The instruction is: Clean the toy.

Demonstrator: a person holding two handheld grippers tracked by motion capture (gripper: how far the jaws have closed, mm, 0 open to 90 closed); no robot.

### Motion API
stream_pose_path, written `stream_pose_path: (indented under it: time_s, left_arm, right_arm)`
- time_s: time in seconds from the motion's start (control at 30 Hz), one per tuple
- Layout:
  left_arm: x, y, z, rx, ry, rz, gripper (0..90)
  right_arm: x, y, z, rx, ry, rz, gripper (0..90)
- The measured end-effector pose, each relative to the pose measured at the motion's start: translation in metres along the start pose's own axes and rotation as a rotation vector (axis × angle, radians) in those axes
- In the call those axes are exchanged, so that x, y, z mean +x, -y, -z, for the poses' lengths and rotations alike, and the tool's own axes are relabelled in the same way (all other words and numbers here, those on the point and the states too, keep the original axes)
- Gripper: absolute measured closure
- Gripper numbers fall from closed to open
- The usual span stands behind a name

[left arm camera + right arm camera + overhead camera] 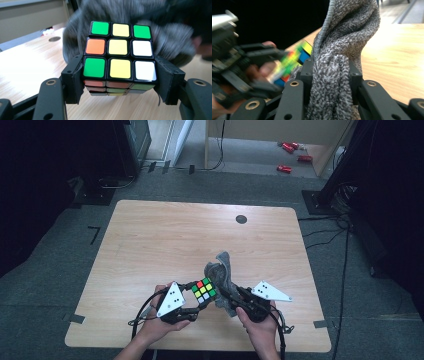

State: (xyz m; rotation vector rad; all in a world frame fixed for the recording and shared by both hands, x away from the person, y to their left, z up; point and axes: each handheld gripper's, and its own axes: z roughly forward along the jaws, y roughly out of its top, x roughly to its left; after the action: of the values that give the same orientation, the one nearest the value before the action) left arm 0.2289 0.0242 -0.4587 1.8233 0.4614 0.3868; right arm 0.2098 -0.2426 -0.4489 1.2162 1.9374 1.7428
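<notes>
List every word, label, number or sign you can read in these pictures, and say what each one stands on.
None: no readable text anywhere.
The puzzle cube shows plain colour stickers, no logo.
The grey cloth shows no tag.
The grey plates on the tongs carry only black dots, no characters.
The red things on the floor beyond the table are too small to read.

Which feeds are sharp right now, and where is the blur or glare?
High view: evenly lit table, dark surroundings, cube small but clear. Left gripper view: cube sharp in the jaws, cloth behind it smeared, tabletop washed out at left. Right gripper view: cloth between the jaws crisp, cube and left gripper motion-blurred, table bright at right.
</notes>
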Motion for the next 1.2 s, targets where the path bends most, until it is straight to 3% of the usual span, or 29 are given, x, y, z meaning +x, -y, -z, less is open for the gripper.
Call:
stream_pose_path:
  time_s: [0.13,0.23,0.3,0.4,0.57,0.73,0.83,0.93,1.0,1.07,1.13,1.2]
  left_arm:
    - [0.003,0.0,0.002,-0.013,0.01,0.022,34.8]
    - [0.001,0.001,-0.001,0.002,0.012,0.008,34.8]
    - [-0.001,0.001,-0.002,0.006,0.015,-0.002,34.8]
    - [0.0,-0.001,0.001,-0.013,0.032,0.018,34.8]
    - [0.008,-0.004,0.005,-0.049,0.044,0.098,34.8]
    - [0.018,-0.004,0.01,-0.093,0.052,0.197,34.8]
    - [0.025,-0.006,0.016,-0.139,0.053,0.262,34.8]
    - [0.031,-0.008,0.021,-0.185,0.081,0.341,34.8]
    - [0.03,-0.009,0.02,-0.184,0.095,0.346,34.8]
    - [0.027,-0.009,0.018,-0.167,0.09,0.328,34.8]
    - [0.029,-0.008,0.018,-0.162,0.089,0.338,34.8]
    - [0.03,-0.008,0.018,-0.161,0.086,0.344,34.8]
  right_arm:
    - [-0.004,0.002,-0.001,0.011,0.003,-0.017,68.1]
    - [-0.001,-0.002,0.001,-0.013,-0.044,-0.041,68.1]
    - [0.005,-0.006,0.003,-0.037,-0.069,-0.027,68.5]
    - [0.008,-0.01,0.006,-0.05,-0.083,-0.023,69.1]
    - [-0.004,-0.002,0.003,-0.014,-0.042,-0.047,70.0]
    - [-0.001,-0.002,0.001,-0.003,-0.068,-0.011,70.7]
    - [-0.001,0.003,-0.004,0.035,-0.081,-0.008,71.4]
    - [0.002,0.011,-0.012,0.072,-0.106,-0.005,72.2]
    - [0.01,0.016,-0.018,0.08,-0.145,0.029,72.2]
    - [0.021,0.021,-0.024,0.079,-0.176,0.103,71.6]
    - [0.03,0.025,-0.028,0.096,-0.156,0.192,71.4]
    - [0.031,0.026,-0.029,0.092,-0.14,0.237,71.6]
